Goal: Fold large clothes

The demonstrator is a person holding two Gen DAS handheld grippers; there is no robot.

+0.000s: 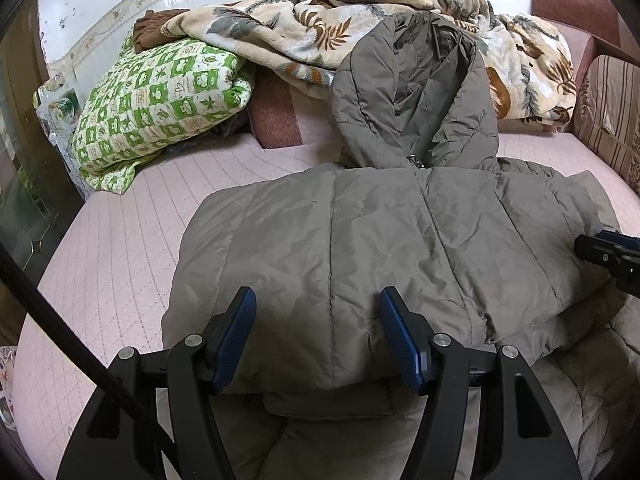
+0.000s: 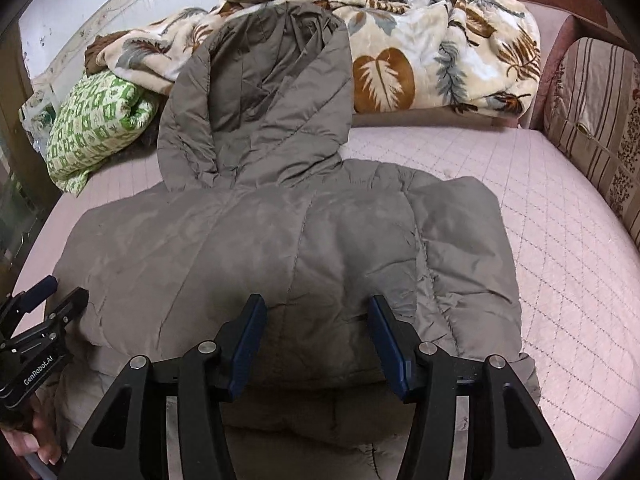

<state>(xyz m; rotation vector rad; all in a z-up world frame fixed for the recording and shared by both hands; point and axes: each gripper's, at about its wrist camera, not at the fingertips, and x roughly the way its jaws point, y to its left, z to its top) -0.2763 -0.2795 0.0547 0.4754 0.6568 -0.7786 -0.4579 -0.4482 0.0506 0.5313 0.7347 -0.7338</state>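
From the left wrist we saw the grey padded jacket [image 1: 360,240] folded on the pink mattress [image 1: 112,264], hood [image 1: 416,92] lying away from us, our left gripper [image 1: 318,336] spread wide over the near fold. It looked light, puffy and slippery (best pinched at a quilted seam). The right wrist alone showed the jacket's right edge, the right gripper [image 2: 318,340] equally spread.

Grey-brown puffer jacket [image 2: 280,248] folded on pink quilted mattress [image 2: 560,240], hood [image 2: 260,100] toward far edge. Right gripper [image 2: 318,344] spread wide over near fold. Left gripper [image 2: 48,296] parted at jacket's left edge.
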